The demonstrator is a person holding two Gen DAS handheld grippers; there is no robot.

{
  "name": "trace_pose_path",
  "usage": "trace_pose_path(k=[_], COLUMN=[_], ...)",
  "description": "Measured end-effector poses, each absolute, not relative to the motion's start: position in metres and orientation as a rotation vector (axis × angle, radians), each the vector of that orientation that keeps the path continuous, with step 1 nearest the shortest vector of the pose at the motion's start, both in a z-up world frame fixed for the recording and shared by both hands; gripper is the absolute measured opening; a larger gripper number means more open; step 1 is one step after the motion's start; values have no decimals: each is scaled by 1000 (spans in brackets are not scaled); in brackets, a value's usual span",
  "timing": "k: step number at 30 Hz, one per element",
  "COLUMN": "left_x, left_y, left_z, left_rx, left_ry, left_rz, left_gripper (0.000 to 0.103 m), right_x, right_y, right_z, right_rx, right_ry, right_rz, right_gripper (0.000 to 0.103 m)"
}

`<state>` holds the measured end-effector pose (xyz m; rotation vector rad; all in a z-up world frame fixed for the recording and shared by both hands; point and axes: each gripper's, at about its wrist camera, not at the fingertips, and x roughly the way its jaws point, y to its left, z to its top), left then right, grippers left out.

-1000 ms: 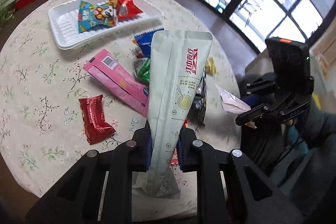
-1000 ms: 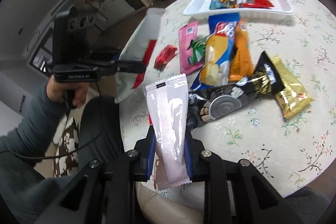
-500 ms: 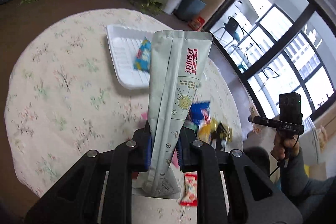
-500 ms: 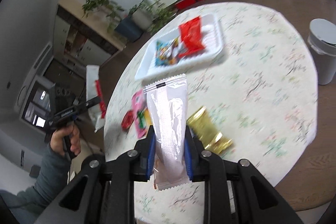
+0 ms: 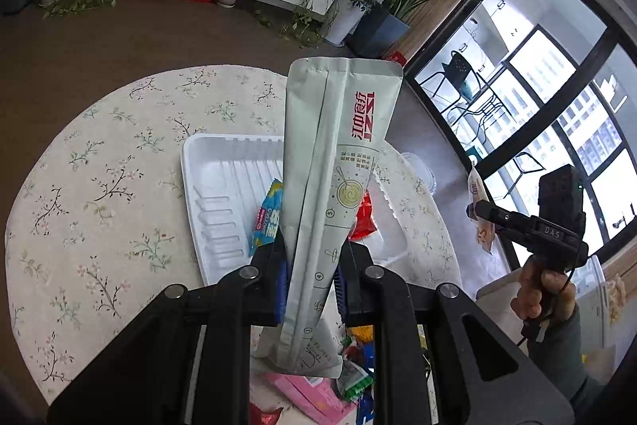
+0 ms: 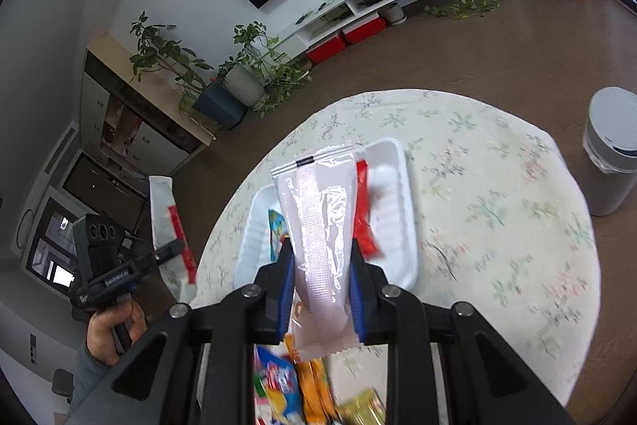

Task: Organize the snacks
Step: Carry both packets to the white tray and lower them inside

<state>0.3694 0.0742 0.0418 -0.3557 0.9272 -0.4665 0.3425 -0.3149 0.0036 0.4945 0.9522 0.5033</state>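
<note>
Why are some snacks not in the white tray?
Nothing looks broken or spilled. The white tray holds only a blue packet and a red packet; other snacks lie loose on the table, unsorted.

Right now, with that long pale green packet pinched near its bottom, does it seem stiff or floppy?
Probably fairly stiff: the pale green packet stands straight up from the left gripper without drooping. It likely feels light, since one pinch carries it. Its flat, smooth film could slide when set in the white tray.
</note>
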Motion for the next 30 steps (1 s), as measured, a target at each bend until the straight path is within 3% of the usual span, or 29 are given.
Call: trace_pose_path(k=[7,18,30], left_x=[423,442,443], left_y=[62,46,38], left_z=[6,-56,-68], left_rx=[-410,-420,-398], left_ry=[984,1057,1083], left_rz=[-412,-376,-347], left_gripper=[16,17,17], right_x=[390,409,416], right_y=[-276,-267,-258], right_z=[-29,-83,-97], right_rx=[499,439,363], right_ry=[1016,1120,1139], right_rz=[458,303,262], right_gripper=[26,26,27])
